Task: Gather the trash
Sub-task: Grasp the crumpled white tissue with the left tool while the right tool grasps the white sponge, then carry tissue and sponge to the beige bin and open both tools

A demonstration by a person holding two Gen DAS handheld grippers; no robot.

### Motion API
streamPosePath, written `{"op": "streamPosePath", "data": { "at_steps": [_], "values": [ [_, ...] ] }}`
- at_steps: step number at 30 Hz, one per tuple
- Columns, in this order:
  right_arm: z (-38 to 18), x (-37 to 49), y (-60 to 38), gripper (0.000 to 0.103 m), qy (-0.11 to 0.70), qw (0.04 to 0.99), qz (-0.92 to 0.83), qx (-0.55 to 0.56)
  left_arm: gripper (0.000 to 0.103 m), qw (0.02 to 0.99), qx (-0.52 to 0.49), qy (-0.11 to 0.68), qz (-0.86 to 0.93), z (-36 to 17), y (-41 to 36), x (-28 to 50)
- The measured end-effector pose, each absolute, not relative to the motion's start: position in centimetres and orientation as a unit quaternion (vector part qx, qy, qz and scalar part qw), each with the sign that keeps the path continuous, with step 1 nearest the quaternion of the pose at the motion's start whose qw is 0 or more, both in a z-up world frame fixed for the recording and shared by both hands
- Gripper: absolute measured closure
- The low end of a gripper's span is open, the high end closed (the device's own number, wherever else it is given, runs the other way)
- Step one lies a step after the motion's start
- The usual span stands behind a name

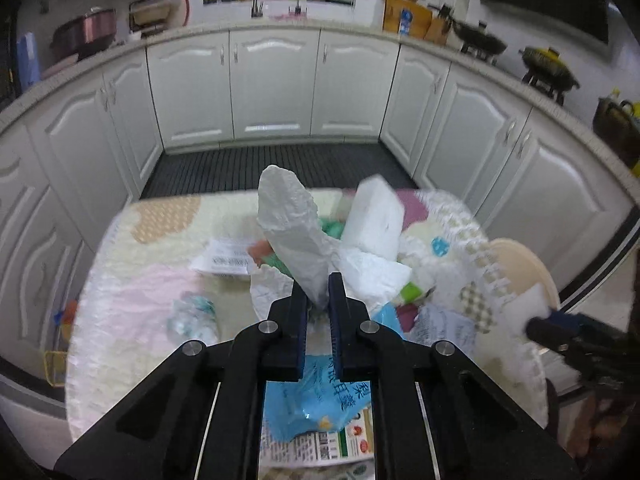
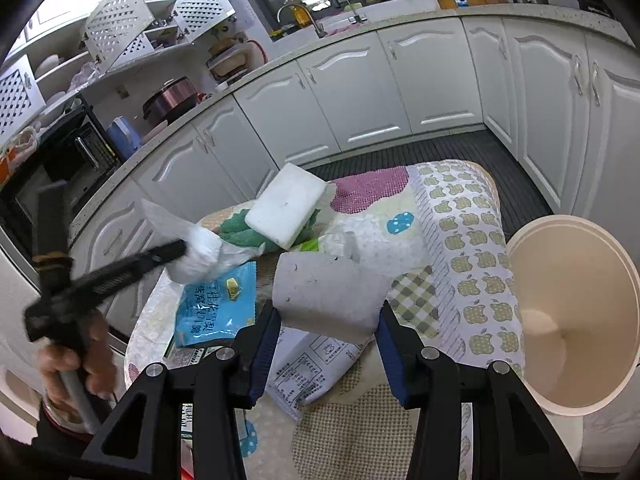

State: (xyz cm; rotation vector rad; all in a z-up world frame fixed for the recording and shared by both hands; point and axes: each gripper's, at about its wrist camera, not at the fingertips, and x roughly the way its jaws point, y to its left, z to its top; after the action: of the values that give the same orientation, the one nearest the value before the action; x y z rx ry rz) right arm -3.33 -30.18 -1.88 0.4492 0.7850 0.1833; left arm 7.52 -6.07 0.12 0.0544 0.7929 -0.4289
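The left gripper (image 1: pixel 318 292) has its jaws pressed together on the lower end of a crumpled white tissue wad (image 1: pixel 292 232), which stands up from the pinch above the quilted patchwork tablecloth (image 1: pixel 132 280); the paper looks feather-light and limp, so a bite on its bunched part should serve better than one on a loose flap, which could tear or slide out. The right gripper (image 2: pixel 326 320) pinches a grey-white foam block (image 2: pixel 328 292) across its width, the blue pads (image 2: pixel 266 332) pressing its two side faces; the block seems light, spongy and a little squashed by the grip, so it probably needs only modest pressure and will not slip readily. It hangs over the table just beside the round beige plastic bin (image 2: pixel 572 308), which stands at the table's right edge with its mouth open. Other rubbish lies on the cloth: a second white foam block (image 2: pixel 286 210) resting on green crumpled scraps, a flat blue snack wrapper (image 2: pixel 218 308) that looks slick and thin and is best caught at an edge, a printed paper slip (image 1: pixel 224 258) and a crushed clear plastic bottle (image 1: pixel 192 316), likely springy under the pads
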Motion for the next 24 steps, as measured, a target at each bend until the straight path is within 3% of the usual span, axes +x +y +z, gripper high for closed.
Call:
{"op": "streamPosePath", "data": {
  "at_steps": [9, 24],
  "values": [
    [-0.7, -4.7, -31.7, 0.057, 0.364, 0.906, 0.064, 0.204, 0.096, 0.902, 0.028, 0.352, -0.250, 4.9, -8.1, 5.3],
    [-4.8, -8.3, -43.0, 0.056, 0.392, 0.890, -0.080, 0.219, 0.096, 0.855, 0.092, 0.387, -0.334, 3.6, -25.7, 3.4]
  ]
}}
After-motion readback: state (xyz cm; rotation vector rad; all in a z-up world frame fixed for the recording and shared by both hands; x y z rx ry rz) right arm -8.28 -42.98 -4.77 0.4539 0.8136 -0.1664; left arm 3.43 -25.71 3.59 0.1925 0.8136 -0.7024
